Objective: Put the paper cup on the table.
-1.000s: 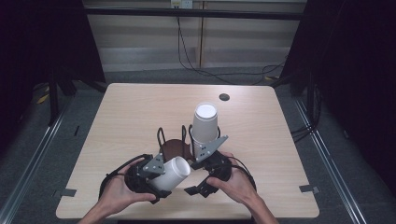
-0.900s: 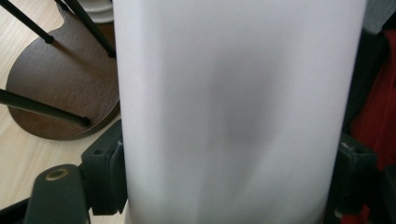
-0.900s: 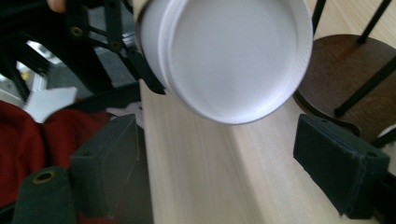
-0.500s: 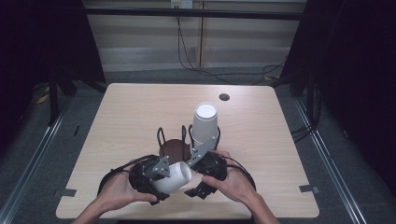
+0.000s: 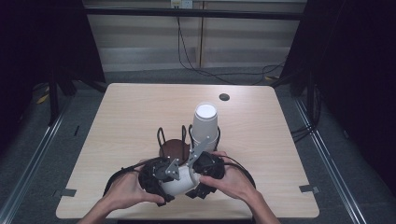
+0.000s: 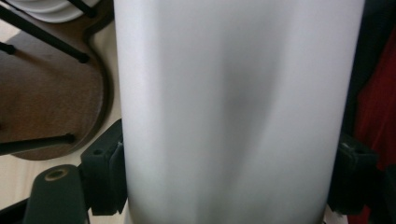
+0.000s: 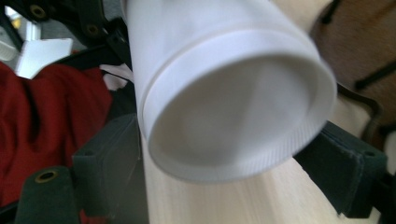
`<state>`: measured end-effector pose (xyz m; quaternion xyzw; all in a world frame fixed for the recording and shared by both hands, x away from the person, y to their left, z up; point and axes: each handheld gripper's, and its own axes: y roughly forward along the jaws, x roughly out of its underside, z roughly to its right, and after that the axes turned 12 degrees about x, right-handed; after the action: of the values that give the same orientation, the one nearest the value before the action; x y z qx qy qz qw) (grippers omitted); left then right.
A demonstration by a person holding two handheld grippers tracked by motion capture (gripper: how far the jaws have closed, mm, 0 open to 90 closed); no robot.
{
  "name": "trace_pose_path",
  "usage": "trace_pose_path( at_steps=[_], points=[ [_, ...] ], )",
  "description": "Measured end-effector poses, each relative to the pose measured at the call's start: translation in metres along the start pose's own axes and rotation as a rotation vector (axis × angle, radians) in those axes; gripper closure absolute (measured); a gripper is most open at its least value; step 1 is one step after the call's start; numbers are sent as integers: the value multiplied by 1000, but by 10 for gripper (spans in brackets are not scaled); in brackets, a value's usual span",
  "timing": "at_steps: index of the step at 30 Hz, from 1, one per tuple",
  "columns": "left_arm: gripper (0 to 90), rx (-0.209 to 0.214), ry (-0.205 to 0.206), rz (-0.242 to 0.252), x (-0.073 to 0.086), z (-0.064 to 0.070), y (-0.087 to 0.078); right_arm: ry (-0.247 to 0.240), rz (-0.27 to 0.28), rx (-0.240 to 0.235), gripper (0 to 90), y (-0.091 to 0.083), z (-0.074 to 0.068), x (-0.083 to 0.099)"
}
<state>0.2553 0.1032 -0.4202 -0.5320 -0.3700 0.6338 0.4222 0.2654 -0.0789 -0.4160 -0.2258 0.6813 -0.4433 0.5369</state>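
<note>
Altogether two white cups show: one cup (image 5: 180, 182) lies on its side at the surface's (image 5: 116, 121) near edge, clamped by the left claw (image 6: 224, 177) and flanked by the right claw (image 7: 233, 163); the other cup (image 5: 205, 123) stands inverted in the single wire rack (image 5: 175, 144).

In the high view the cup (image 5: 180, 183) is mostly hidden between both grippers; in the left gripper view it runs off top and bottom (blurred too), and the holder (image 6: 46, 107) is cut off at left
</note>
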Motion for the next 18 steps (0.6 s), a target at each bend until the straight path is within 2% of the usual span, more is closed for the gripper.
trace_pose_path(
  at_steps=[2, 4, 7, 12, 18],
  points=[
    [189, 6, 3, -6, 0, 1, 1, -6, -9, -6, 147, 3, -1, -2],
    [189, 12, 12, -16, 0, 2, 2, -7, 6, -30, 144, 5, -1, -2],
    [186, 23, 18, -14, -1, 4, 4, -16, 13, -34, 146, 5, -2, -2],
    [186, 27, 38, -34, -3, 5, 5, -16, 19, -52, 202, 5, -3, -3],
    [185, 36, 48, -24, -5, 10, 5, -25, 19, -79, 203, 6, -6, -3]
  ],
)
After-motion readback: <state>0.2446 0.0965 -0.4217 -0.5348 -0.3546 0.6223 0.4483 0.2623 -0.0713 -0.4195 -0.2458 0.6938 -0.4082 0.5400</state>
